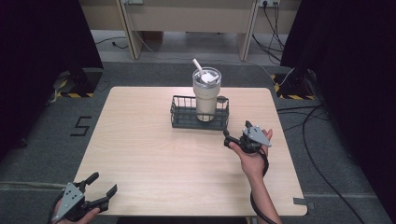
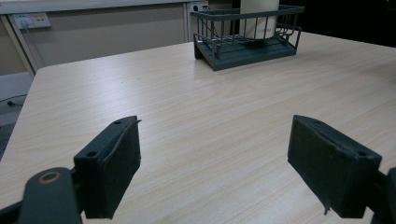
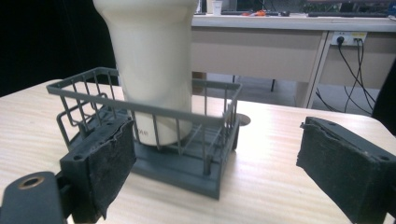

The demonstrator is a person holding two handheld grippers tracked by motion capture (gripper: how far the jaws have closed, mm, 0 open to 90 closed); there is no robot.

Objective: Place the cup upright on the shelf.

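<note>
Both hand-held grippers, left [image 1: 100, 186] and right [image 1: 233, 135], gape empty near basket [image 1: 180, 119] holding tumbler [image 1: 206, 95].

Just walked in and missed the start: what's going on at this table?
A person sits at a wooden table with a two-jaw gripper in each hand. A cream tumbler with a straw stands in a dark wire basket at the far side. The right gripper is open, near the basket's right end, holding nothing. The left gripper is open too, at the near left corner, far from the basket. Nothing is being gripped.
</note>
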